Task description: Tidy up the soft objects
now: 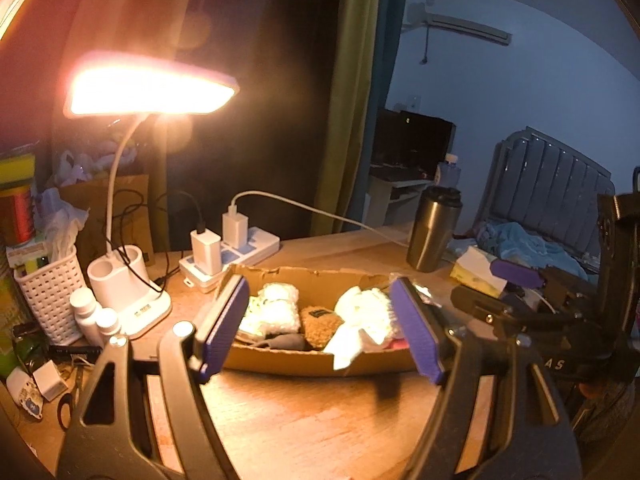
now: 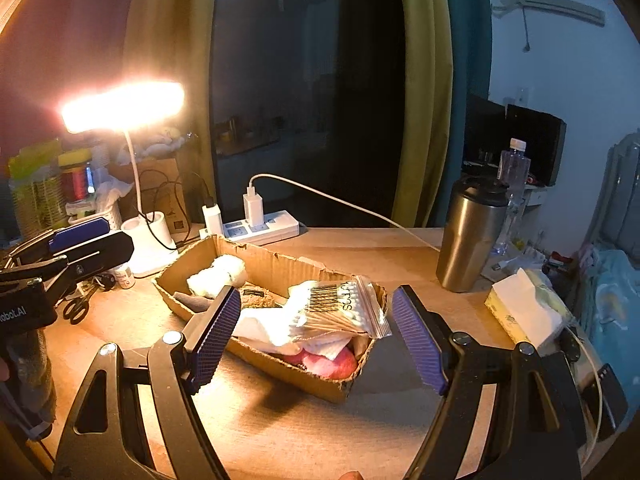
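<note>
**While both claws hang empty, the box sits dead ahead and runs left to right**

Since nothing is pinched right now, quick status: my left claw (image 1: 320, 328) is spread wide with nothing between the purple pads, and my right claw (image 2: 318, 336) is the same, spread and empty. Both hover over the worktop (image 1: 304, 412), a bit back from the stuff.

The soft things are all in the cardboard box (image 2: 280, 368). It lies just past my fingertips in both views, long axis running roughly across me, slanting a little so the far-left end points toward the lamp (image 2: 120, 106) and the near-right corner points at my right claw.

What's where, as far as I can tell:
- bag of cotton swabs (image 2: 344, 312) on top of the pile at the right end, resting on white tissue (image 2: 264, 326)
- something pink (image 2: 332, 362) under that, mostly buried
- brown fuzzy thing (image 1: 320, 326) in the middle
- white fluffy roll (image 2: 218, 274) at the left end

So my guess: the right claw is nearer the swab bag and the pink thing, the left claw is nearer the fluffy roll. The bag's long side lies roughly across my right claw's gap, so I'd probably have to come in over it and pinch the narrow way.
</note>
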A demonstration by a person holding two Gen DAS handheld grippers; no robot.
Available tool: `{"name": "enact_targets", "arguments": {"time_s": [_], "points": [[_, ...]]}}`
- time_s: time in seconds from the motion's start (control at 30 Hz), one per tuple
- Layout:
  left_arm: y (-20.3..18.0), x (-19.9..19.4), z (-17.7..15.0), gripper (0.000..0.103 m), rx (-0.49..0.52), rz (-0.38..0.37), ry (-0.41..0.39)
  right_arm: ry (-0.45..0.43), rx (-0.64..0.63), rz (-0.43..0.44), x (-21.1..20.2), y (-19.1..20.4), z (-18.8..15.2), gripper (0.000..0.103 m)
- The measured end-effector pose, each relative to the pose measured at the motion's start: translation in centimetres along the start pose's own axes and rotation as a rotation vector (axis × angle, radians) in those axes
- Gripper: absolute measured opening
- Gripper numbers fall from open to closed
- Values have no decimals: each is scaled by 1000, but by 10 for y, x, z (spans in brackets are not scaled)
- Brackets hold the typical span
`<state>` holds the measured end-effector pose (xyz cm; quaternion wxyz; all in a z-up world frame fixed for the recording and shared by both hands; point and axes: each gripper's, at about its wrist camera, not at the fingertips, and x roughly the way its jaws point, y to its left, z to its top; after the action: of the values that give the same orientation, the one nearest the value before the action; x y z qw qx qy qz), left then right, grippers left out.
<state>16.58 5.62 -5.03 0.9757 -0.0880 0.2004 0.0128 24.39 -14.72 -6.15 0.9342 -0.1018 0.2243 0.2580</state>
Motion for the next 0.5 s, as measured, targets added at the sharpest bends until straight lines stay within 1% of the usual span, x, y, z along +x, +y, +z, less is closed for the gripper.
{"name": "enact_targets", "arguments": {"time_s": [0.5], "points": [[-18, -45, -2, 75, 31, -24, -51, -56, -9, -11, -52, 12, -4, 81]]}}
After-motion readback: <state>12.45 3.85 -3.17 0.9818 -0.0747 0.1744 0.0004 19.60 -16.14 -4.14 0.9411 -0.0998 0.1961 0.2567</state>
